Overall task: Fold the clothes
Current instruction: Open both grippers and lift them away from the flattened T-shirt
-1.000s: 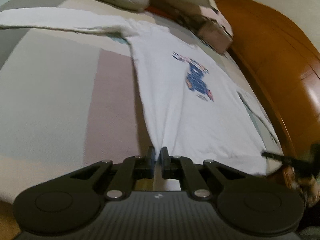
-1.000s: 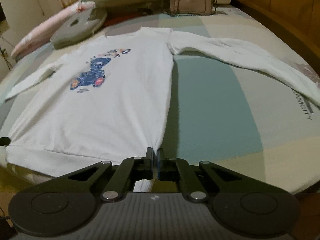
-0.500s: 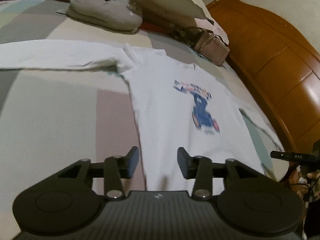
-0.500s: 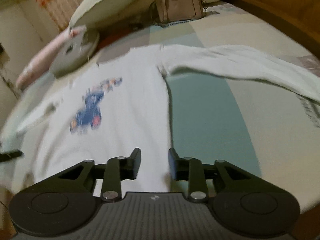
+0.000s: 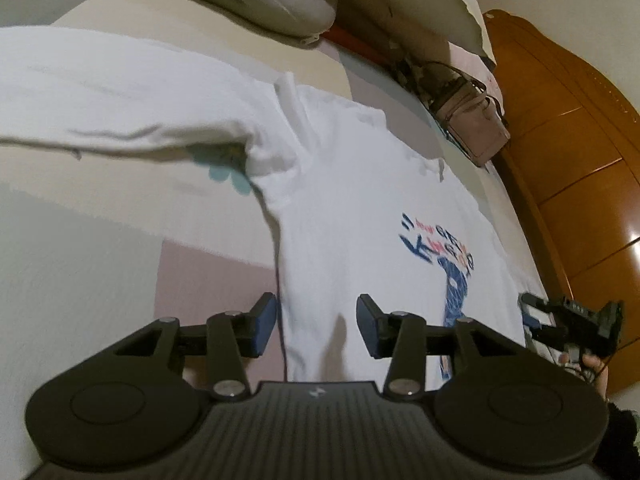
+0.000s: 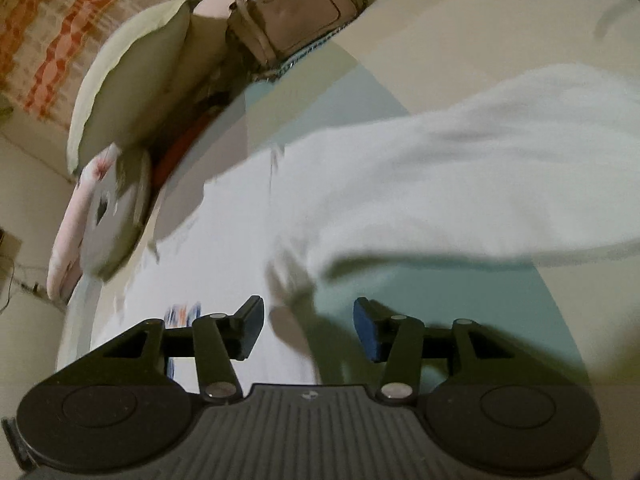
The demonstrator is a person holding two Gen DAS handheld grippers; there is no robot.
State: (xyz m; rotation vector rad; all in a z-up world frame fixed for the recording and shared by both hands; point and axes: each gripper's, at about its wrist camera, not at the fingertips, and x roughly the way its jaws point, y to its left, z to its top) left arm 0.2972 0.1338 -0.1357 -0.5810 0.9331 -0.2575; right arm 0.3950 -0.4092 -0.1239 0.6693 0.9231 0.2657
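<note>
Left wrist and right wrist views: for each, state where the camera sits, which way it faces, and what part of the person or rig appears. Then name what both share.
Left wrist: sits behind the open left gripper, facing up the white sweatshirt toward the pillows; the right gripper shows at the right edge.
Right wrist: sits behind the open right gripper, facing the sweatshirt's sleeve and armpit.
Shared: sweatshirt, beige handbag, grey cushion.
</note>
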